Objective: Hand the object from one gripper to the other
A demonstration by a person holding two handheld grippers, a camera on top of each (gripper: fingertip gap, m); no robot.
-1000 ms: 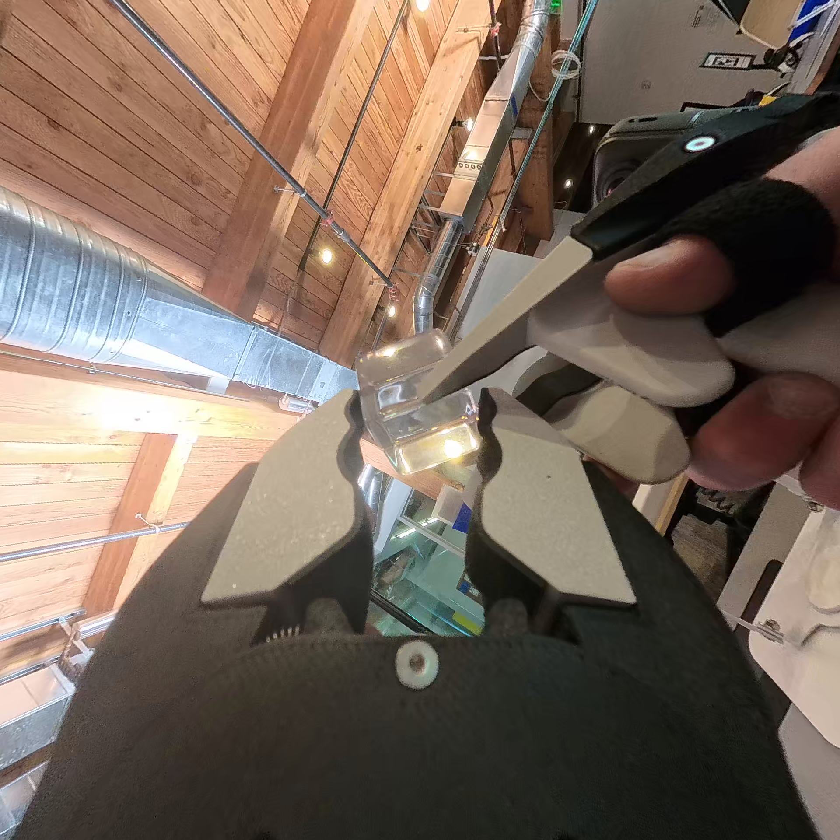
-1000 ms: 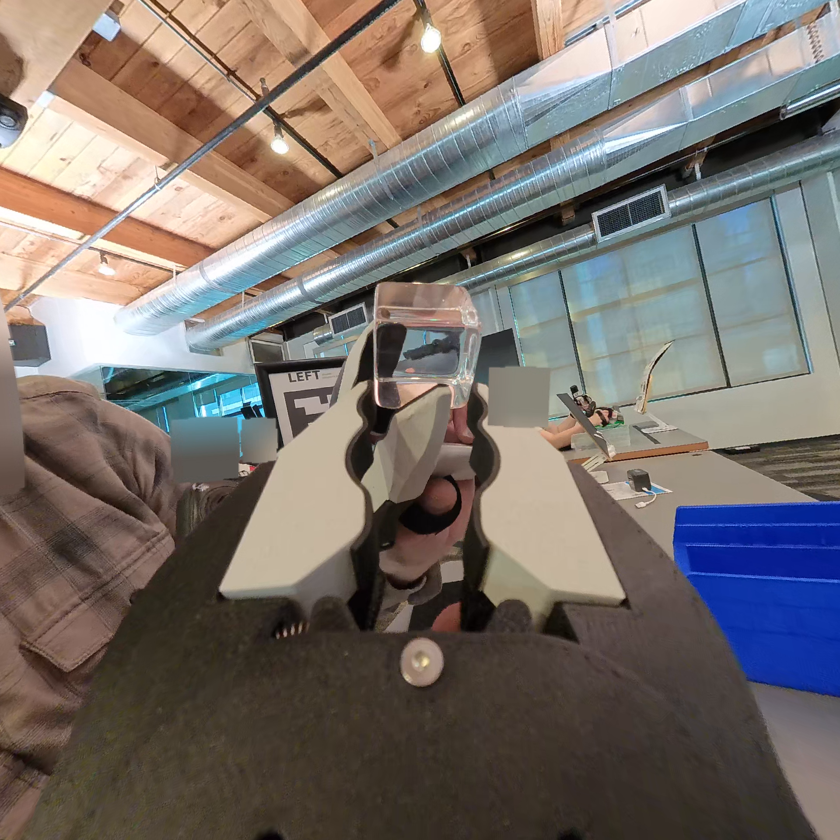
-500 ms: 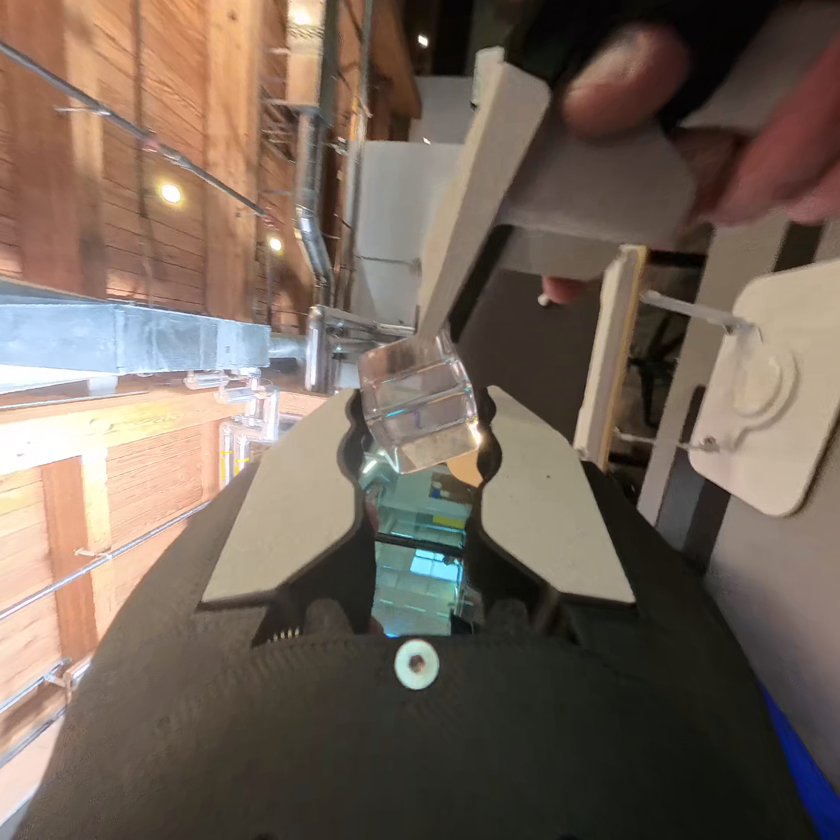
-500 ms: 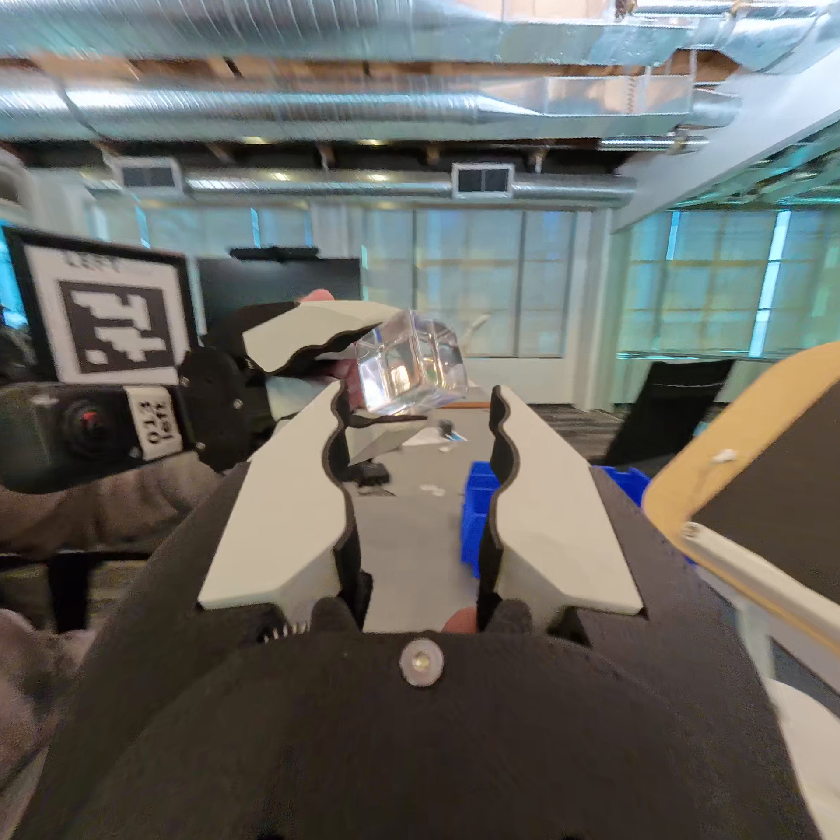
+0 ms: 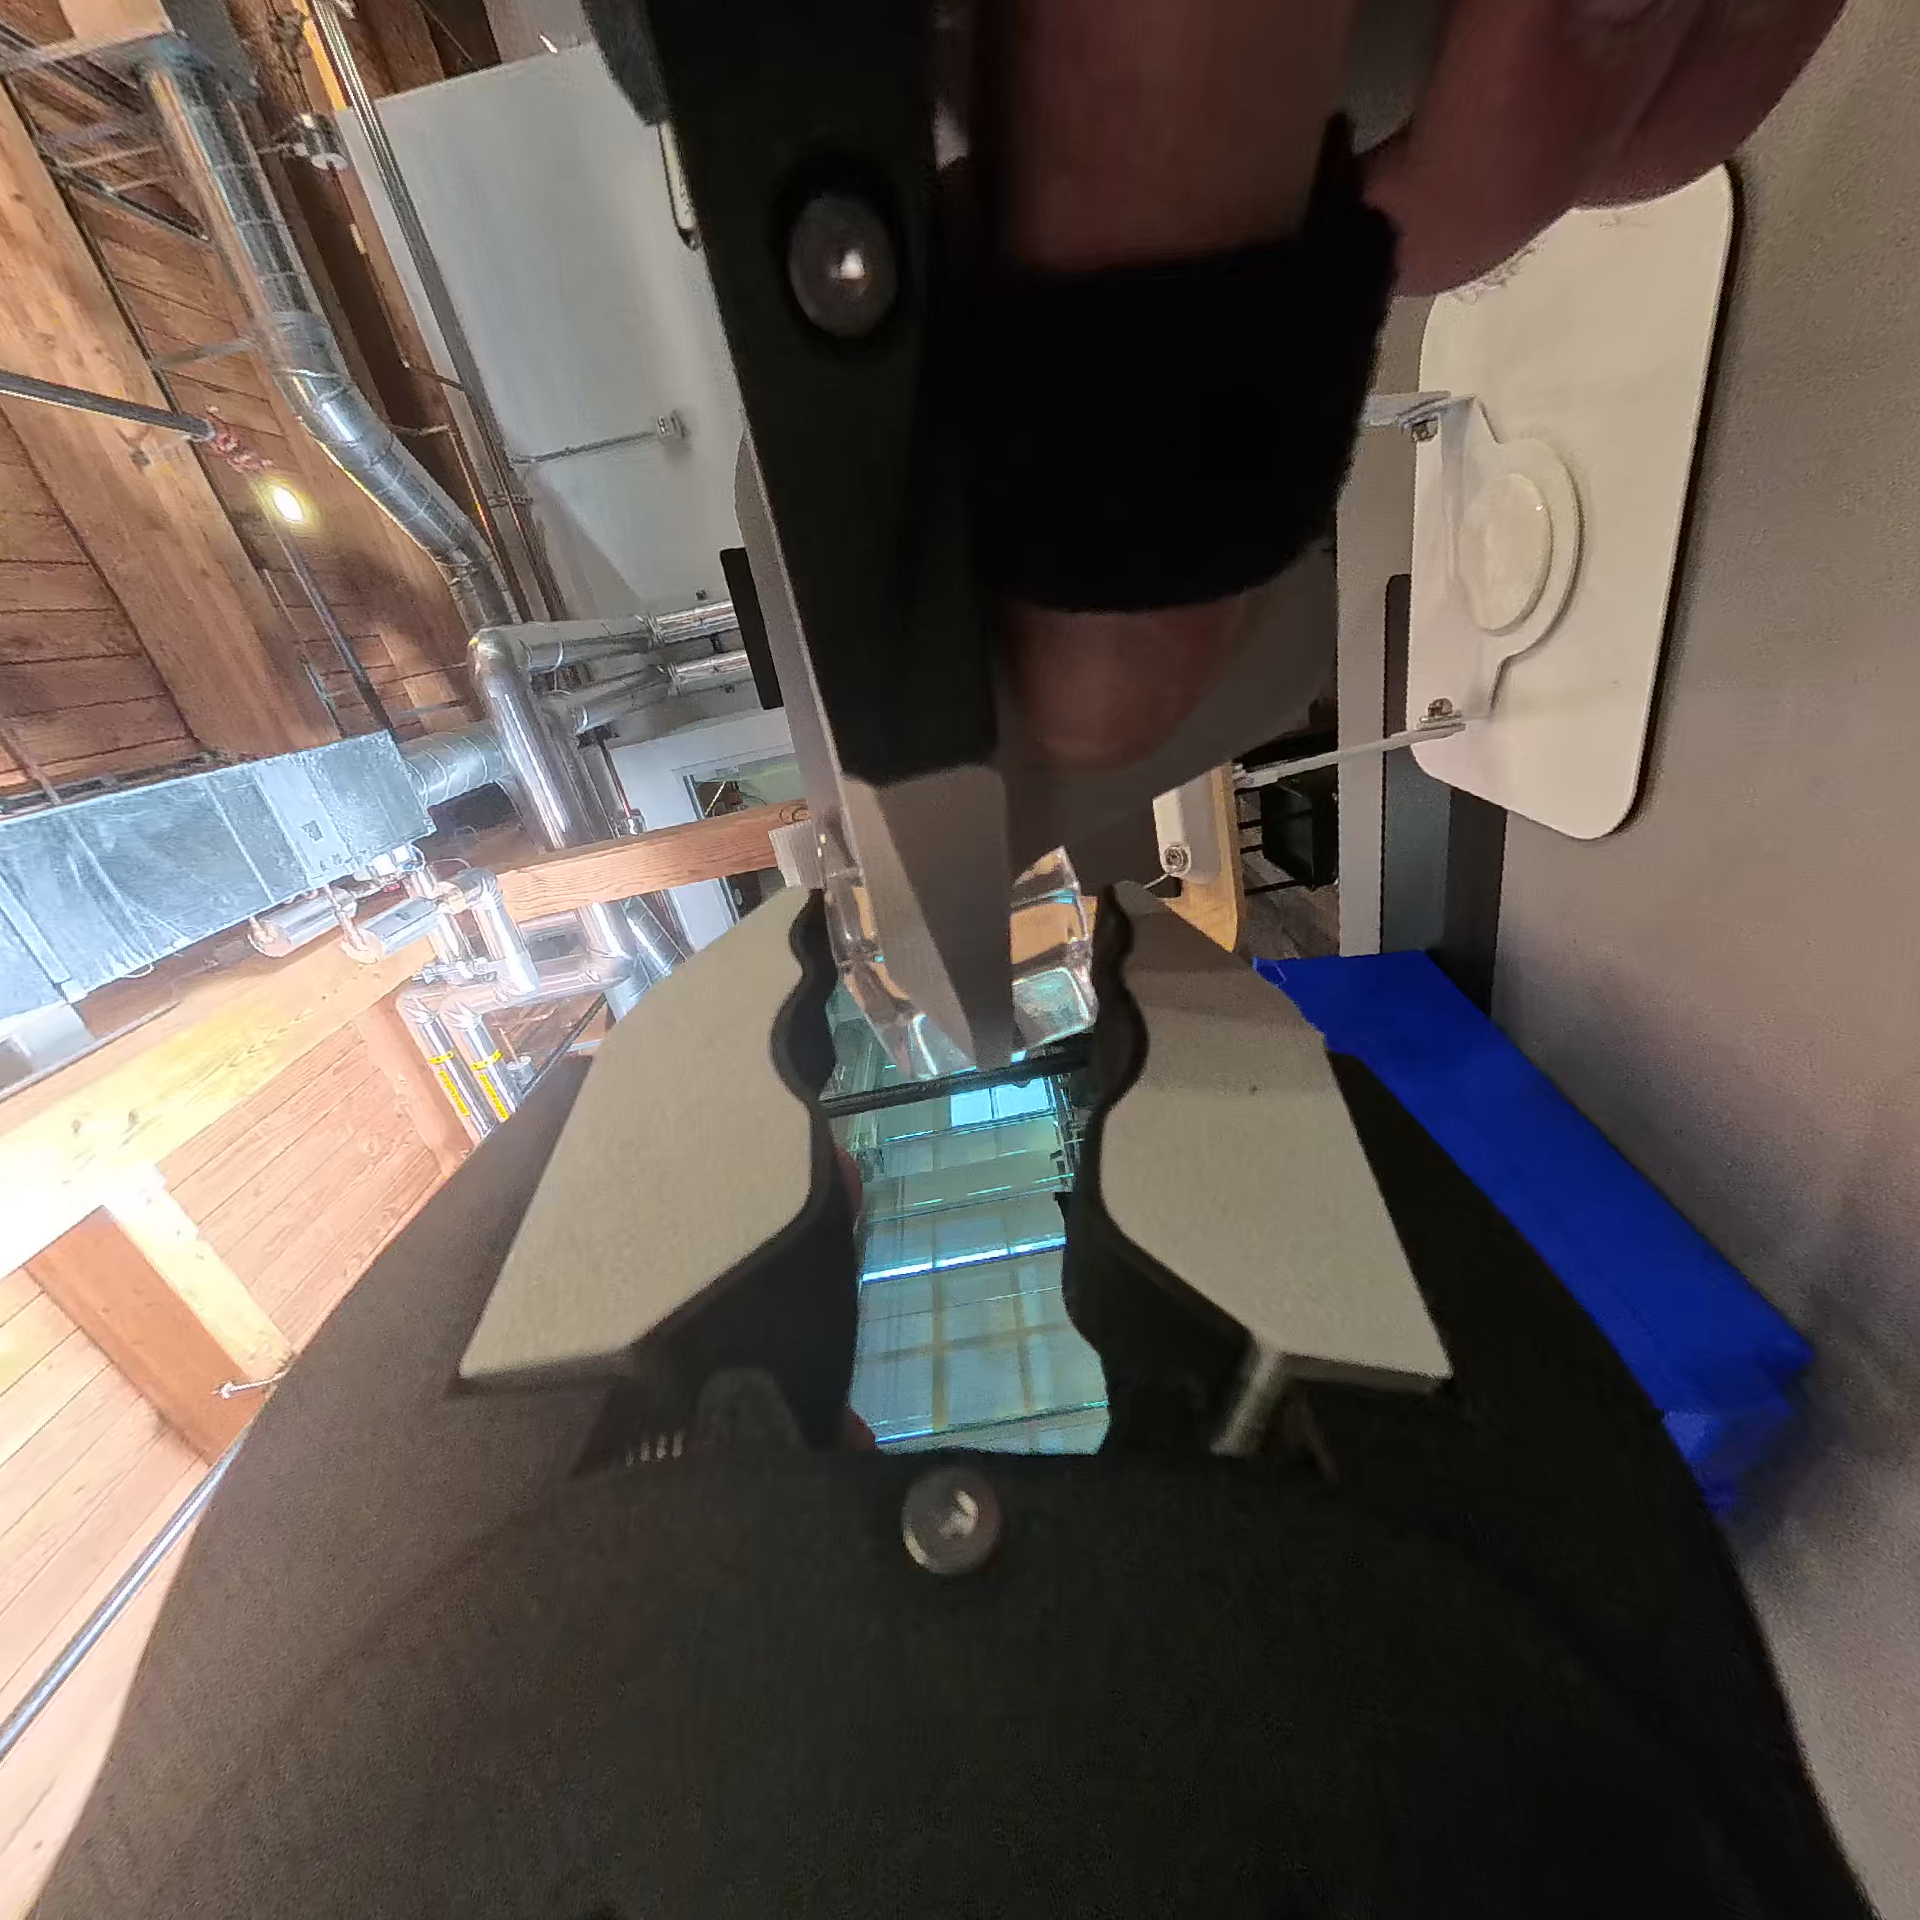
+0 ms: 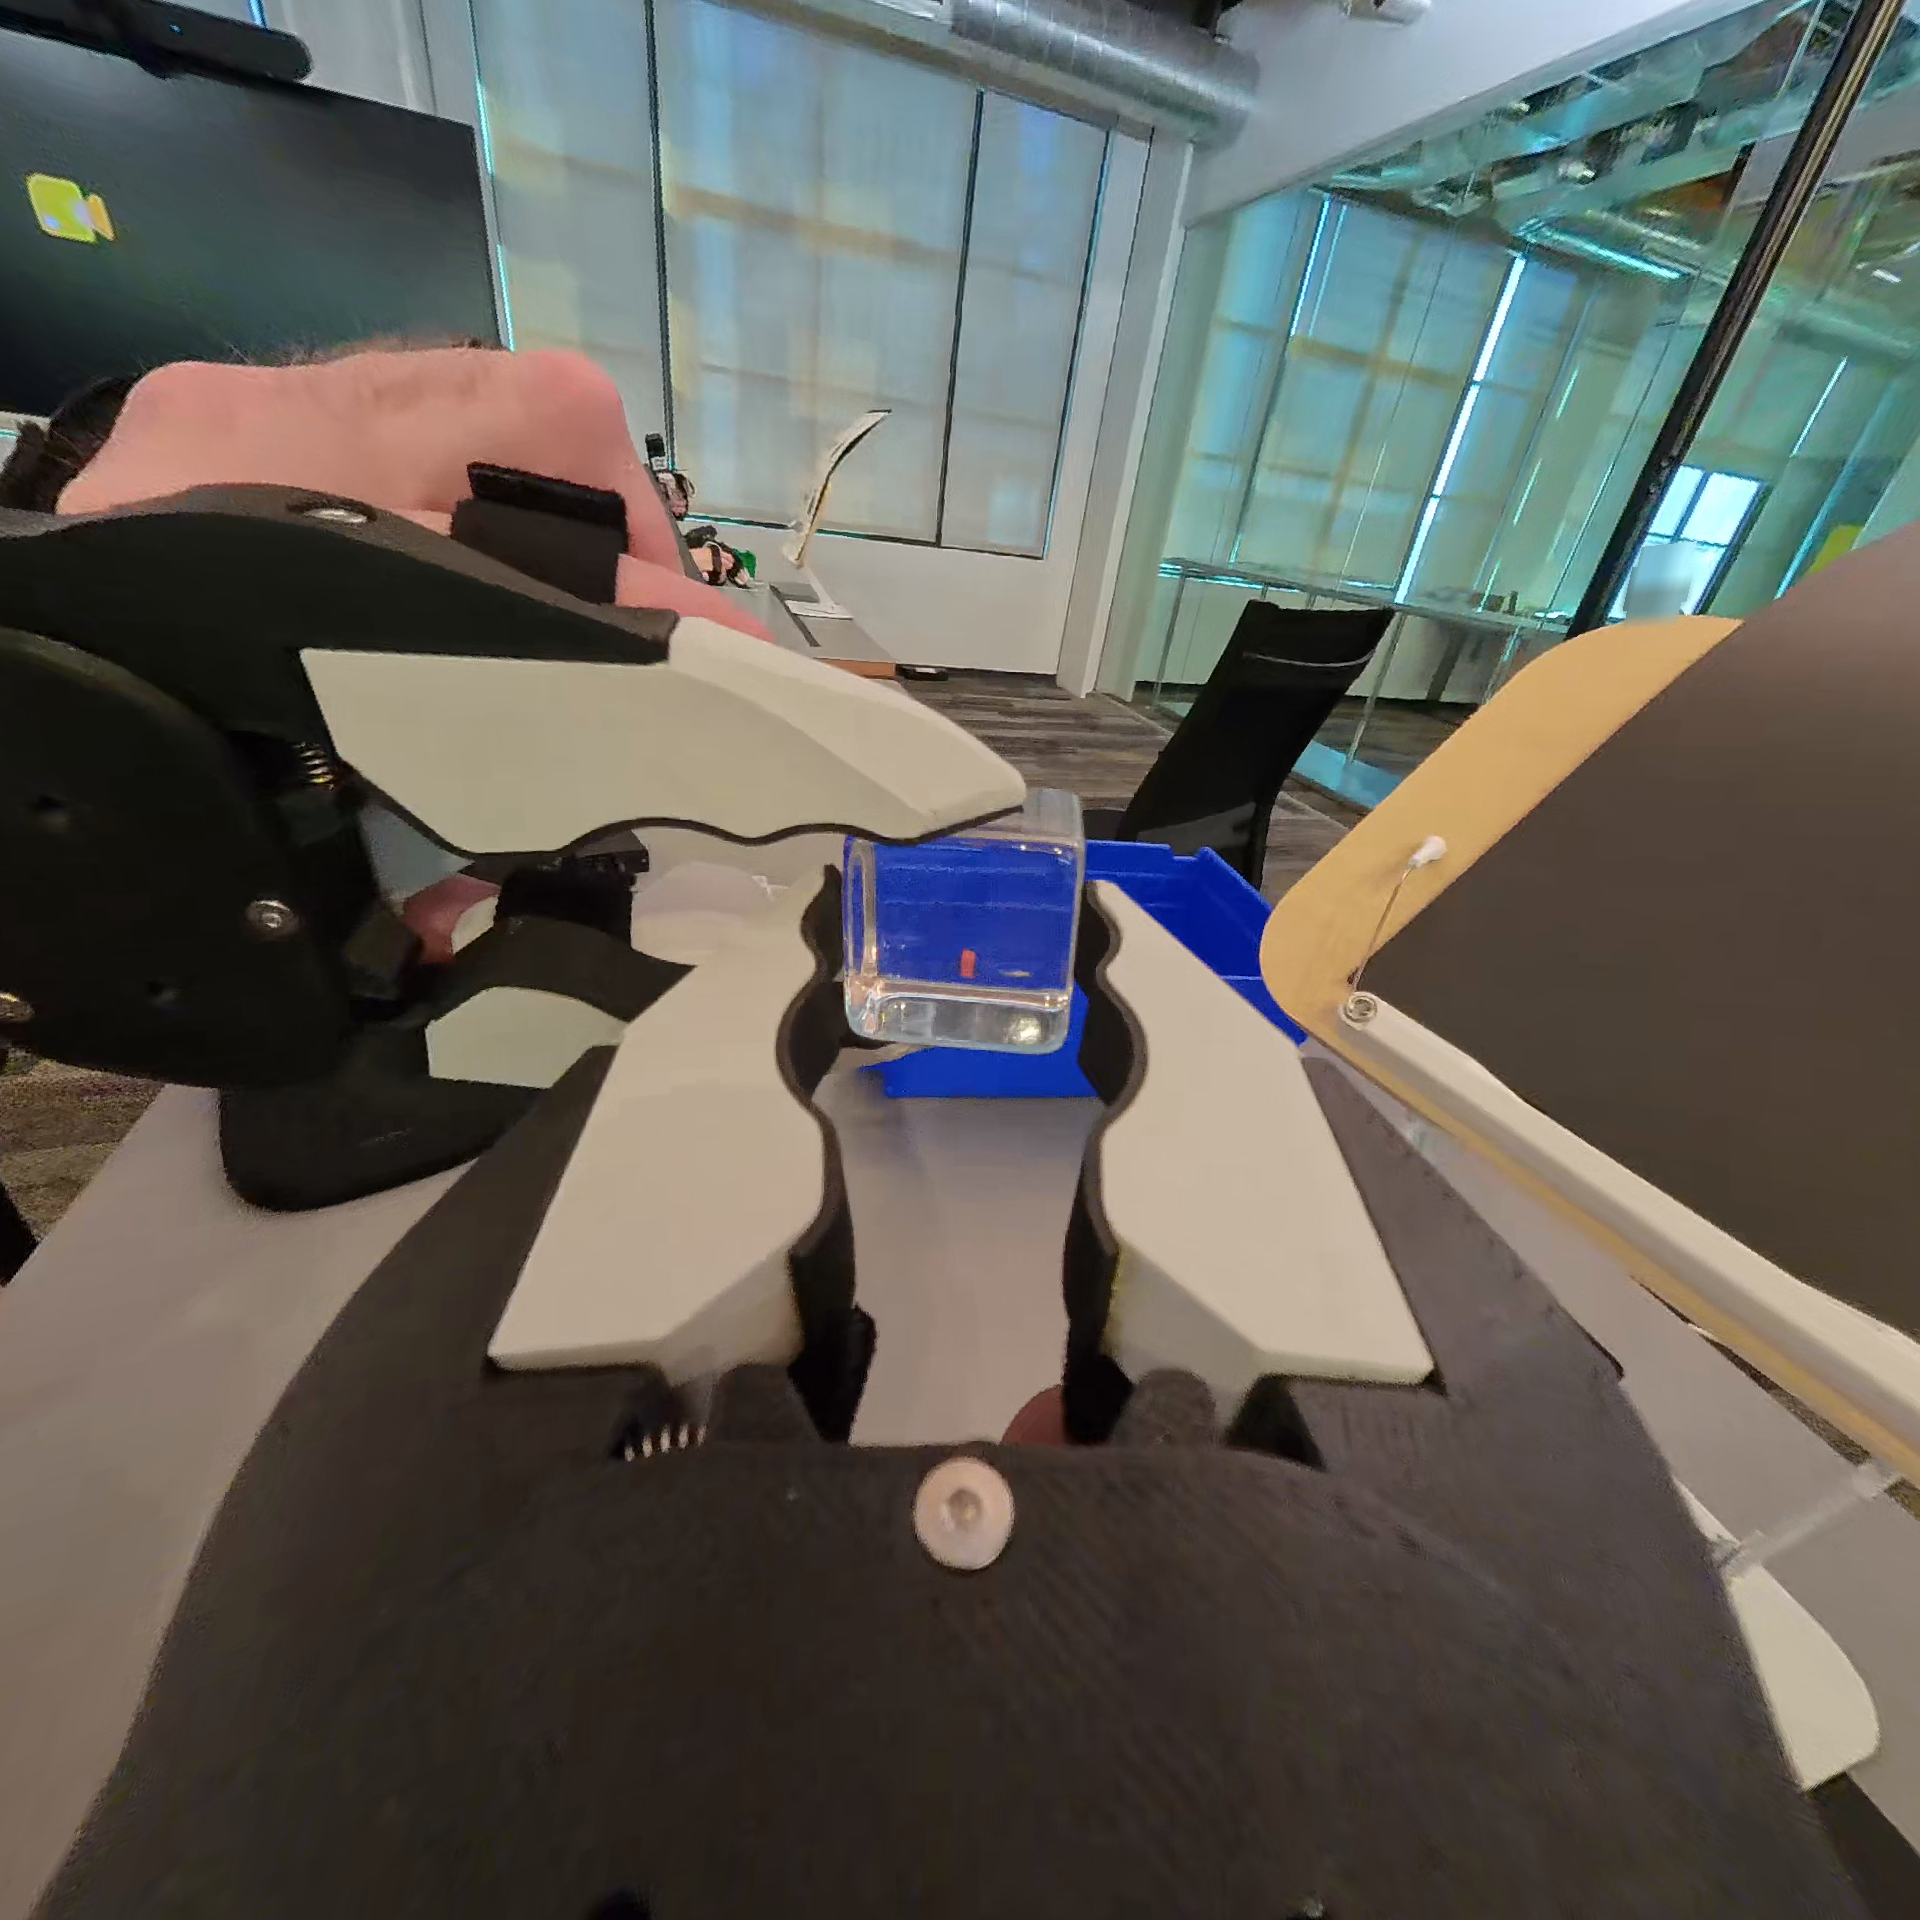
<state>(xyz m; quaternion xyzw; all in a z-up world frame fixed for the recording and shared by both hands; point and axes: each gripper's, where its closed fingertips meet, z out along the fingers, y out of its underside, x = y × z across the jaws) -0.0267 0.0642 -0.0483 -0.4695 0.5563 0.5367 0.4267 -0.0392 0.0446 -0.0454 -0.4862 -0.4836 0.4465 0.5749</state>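
Observation:
A clear cube (image 6: pixel 961 925) sits between the tips of my right gripper (image 6: pixel 961 888), whose jaws touch its left and right sides. The left gripper's upper finger (image 6: pixel 675 738) comes in from the left and lies on the cube's top; its lower finger is mostly hidden under the cube. In the left wrist view the cube (image 5: pixel 1049 966) sits between the tips of my left gripper (image 5: pixel 956 935), whose jaws touch it on both sides. The right gripper's finger (image 5: pixel 914 883) crosses in front of the cube from above. A hand holds each gripper.
A blue bin (image 6: pixel 1174 904) stands on the grey table (image 6: pixel 156 1299) just beyond the cube, also in the left wrist view (image 5: pixel 1507 1143). A tan-edged dark board (image 6: pixel 1455 779) stands close on the right. A black chair (image 6: pixel 1247 707) and a dark monitor (image 6: pixel 260 239) are farther off. Both grippers' tips are close together, under 4 cm apart.
Both grippers have tilted down from the ceiling toward the table. The right gripper's jaws, open beside the cube half a second ago, have come in around it and narrowed onto its sides. The left stays on the cube.

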